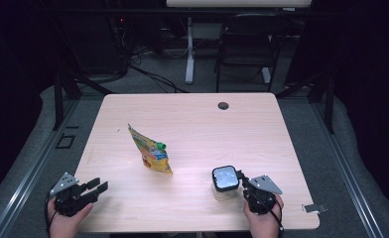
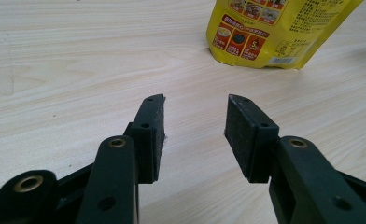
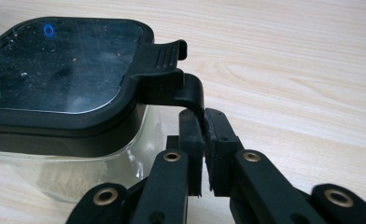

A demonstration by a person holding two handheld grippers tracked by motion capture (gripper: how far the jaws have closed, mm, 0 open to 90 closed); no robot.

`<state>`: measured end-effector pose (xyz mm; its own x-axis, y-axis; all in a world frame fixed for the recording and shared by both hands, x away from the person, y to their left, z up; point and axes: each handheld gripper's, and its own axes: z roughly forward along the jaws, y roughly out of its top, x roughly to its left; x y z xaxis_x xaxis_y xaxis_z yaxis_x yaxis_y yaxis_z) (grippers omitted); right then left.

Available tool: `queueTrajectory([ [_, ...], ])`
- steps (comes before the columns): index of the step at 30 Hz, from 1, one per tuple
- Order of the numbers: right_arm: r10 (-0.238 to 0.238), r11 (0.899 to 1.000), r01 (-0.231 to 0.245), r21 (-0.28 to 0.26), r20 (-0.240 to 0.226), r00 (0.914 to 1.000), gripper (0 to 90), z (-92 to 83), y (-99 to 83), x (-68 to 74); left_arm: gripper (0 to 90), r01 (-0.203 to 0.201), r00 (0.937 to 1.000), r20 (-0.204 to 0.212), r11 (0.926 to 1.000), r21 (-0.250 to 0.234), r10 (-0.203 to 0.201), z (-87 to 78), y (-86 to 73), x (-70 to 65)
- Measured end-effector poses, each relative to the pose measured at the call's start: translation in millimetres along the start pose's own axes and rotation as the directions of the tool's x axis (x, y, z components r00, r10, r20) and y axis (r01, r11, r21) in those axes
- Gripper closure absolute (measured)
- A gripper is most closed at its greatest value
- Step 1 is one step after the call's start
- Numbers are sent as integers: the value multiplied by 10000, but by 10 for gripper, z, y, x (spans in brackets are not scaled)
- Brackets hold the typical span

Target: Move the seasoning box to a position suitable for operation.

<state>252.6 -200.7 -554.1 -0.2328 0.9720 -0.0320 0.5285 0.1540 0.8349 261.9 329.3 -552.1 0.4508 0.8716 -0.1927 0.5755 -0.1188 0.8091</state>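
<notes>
I have the pale wooden table (image 1: 192, 119) in front of me, bare across most of its top, with a small dark round hole (image 1: 223, 105) near its far edge. Toward the middle, a little to my left, a yellow pouch (image 1: 150, 151) with a green cap (image 1: 161, 146) stands on its base, leaning. In the left gripper view its lower part (image 2: 265, 32) sits ahead of the jaws, well apart from them.

Near the front edge on my right stands a clear jar (image 1: 225, 184) with a black lid (image 3: 64, 70). My right gripper (image 1: 244, 184) is right beside it, and in the right gripper view its jaws are pinched together on the black latch (image 3: 190, 95) that hangs down from the lid's side.

My left gripper (image 1: 101, 185) rests low at the front left corner, jaws spread apart with bare tabletop between the pads, holding nothing
</notes>
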Motion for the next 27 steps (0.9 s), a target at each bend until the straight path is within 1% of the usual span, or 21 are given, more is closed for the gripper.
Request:
queueTrajectory([
  [1,0,10000,1,92,-49,10000,863,-11,-10,24,576,4,10000,-3,10000,-1,-4,2,0,0],
  [3,-3,10000,4,98,-76,10000,862,-13,-16,35,576,9,10000,3,10000,2,-9,4,0,0],
  [5,-126,9998,129,153,-145,9998,862,-18,-33,63,576,5,10000,3,10000,12,-5,6,0,-1],
  [6,-167,9997,172,184,-256,9995,862,-30,-35,74,575,11,10000,4,10000,16,-11,6,-1,-3],
  [7,-403,9988,412,249,-341,9986,860,-49,-35,97,575,7,10000,-2,10000,25,-7,6,-1,-3],
  [8,-403,9988,412,249,-341,9986,860,-49,-35,97,575,7,10000,-2,10000,26,-7,6,-2,-4],
  [9,-468,9983,484,318,-496,9977,854,-73,-39,114,575,9,10000,3,10000,18,-9,5,-2,-3],
  [11,-471,9980,493,385,-542,9974,848,-90,-41,125,575,18,10000,-12,10000,5,-18,3,-4,0],
  [12,-463,9978,492,440,-646,9968,835,-109,-46,133,574,39,10000,-22,10000,1,-39,2,-4,3],
  [13,-437,9977,479,476,-863,9953,818,-130,-55,147,574,49,10000,-27,10000,-1,-49,0,-4,4],
  [15,-566,9970,619,471,-1061,9927,793,-149,-72,171,573,77,10000,-34,10000,-17,-77,0,-3,8],
  [16,-717,9957,778,495,-1150,9908,793,-167,-86,189,574,81,10000,-32,10000,-8,-81,0,-3,7],
  [17,-988,9927,1066,567,-1266,9870,785,-188,-99,214,574,78,10000,-20,10000,-6,-78,2,-1,5],
  [18,-988,9927,1066,567,-1266,9870,785,-188,-99,214,574,46,10000,-21,10000,-5,-46,5,-1,0],
  [19,-1123,9915,1203,503,-1399,9838,767,-200,-107,239,574,17,10000,-11,10000,12,-16,8,0,-5],
  [20,-1123,9915,1203,503,-1399,9838,767,-200,-107,239,574,20,10000,-7,10000,-19,-20,13,-2,-10],
  [22,-1165,9910,1253,471,-1572,9807,758,-225,-98,234,574,-17,10000,4,10000,50,17,15,-2,-21],
  [23,-1167,9916,1242,350,-1671,9790,737,-245,-92,226,574,-17,10000,8,10000,59,17,15,-2,-24],
  [24,-1120,9931,1165,160,-1740,9784,702,-286,-81,213,574,-24,10000,15,10000,68,24,14,-3,-24],
  [26,-1183,9925,1216,89,-1713,9781,686,-316,-70,198,574,3,10000,37,10000,29,-3,16,-4,-25],
  [27,-1098,9939,1092,-129,-1707,9792,656,-360,-44,161,575,15,10000,60,10000,67,-15,13,-2,-26],
])
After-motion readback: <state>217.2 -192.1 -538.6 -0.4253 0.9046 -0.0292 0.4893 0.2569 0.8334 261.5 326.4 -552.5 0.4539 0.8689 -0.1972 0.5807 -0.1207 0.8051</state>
